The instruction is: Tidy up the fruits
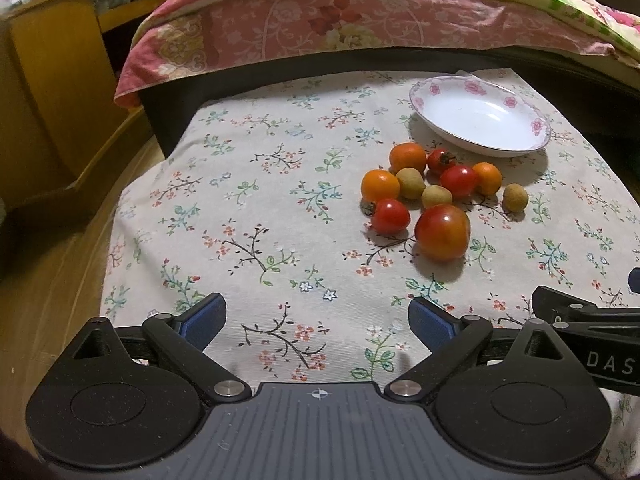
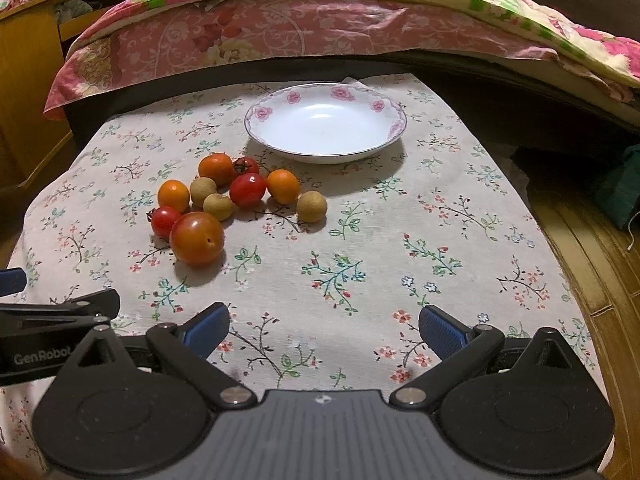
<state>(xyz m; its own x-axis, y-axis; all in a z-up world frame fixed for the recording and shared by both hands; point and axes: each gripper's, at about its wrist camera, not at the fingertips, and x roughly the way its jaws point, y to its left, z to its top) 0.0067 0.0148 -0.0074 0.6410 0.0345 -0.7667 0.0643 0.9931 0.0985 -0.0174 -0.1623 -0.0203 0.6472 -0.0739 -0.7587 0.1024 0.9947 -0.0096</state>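
A cluster of small fruits lies on the floral tablecloth (image 1: 260, 200) (image 2: 400, 240): a large orange-red tomato (image 1: 442, 232) (image 2: 197, 238), red cherry tomatoes (image 1: 390, 216) (image 2: 248, 189), small oranges (image 1: 380, 186) (image 2: 283, 186) and tan longans (image 1: 515, 197) (image 2: 312, 207). Behind them stands an empty white plate (image 1: 480, 88) (image 2: 256, 114) with pink flowers on its rim. My left gripper (image 1: 316, 320) is open, low over the cloth, near and left of the fruits. My right gripper (image 2: 324, 326) is open too, near and right of them. Nothing lies between either pair of fingers.
A bed with a pink floral quilt (image 1: 320, 28) (image 2: 300, 32) runs along the far edge of the table. Wooden furniture (image 1: 52, 80) stands at the left. Wooden floor (image 2: 592, 248) shows to the right, with a dark green object (image 2: 624, 188) on it.
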